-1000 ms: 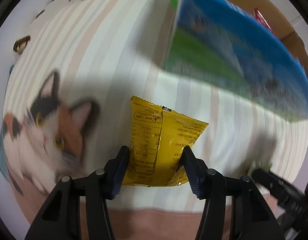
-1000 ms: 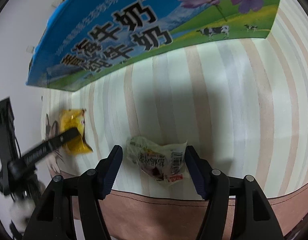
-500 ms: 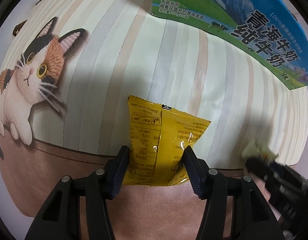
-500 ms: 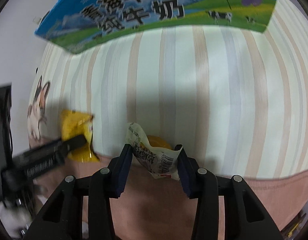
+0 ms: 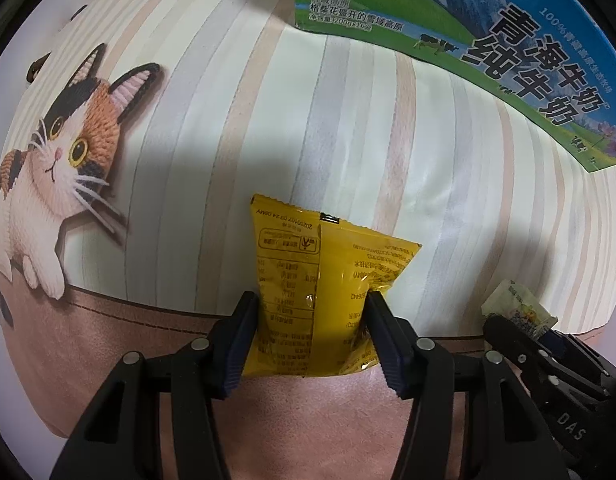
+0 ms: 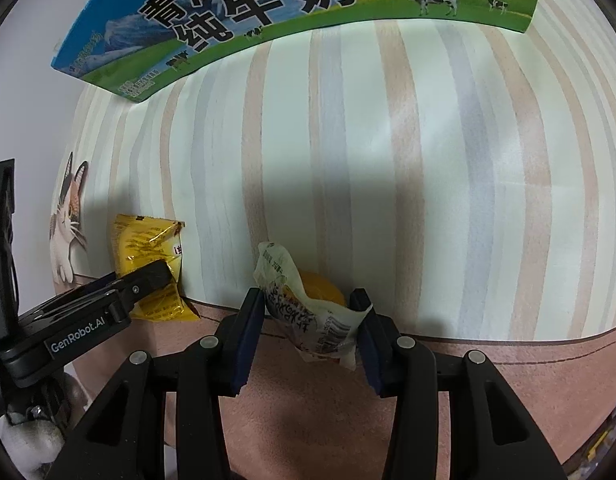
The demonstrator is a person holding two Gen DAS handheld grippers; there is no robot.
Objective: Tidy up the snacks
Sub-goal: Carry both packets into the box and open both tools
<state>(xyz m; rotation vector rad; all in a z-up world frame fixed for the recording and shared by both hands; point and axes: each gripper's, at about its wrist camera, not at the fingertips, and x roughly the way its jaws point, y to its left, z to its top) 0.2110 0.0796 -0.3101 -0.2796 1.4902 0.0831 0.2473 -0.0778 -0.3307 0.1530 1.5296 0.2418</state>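
Partly hidden, a yellow packet [image 5: 308,292] is gripped by the left tongs [image 5: 311,328], a crumpled white packet [image 6: 308,312] by the right tongs [image 6: 308,320]; a milk carton [image 6: 268,12] is cut off above.

The blue-and-green milk carton [image 6: 268,12] reads "青海牛奶 纯牛奶" and "100%". The left claw [image 6: 164,276] carries "GenRobot.AI" on its side. "DAS" shows on the right claw's [image 5: 519,328] body. The yellow snack packet [image 5: 319,288] has a date code, too small to read surely.
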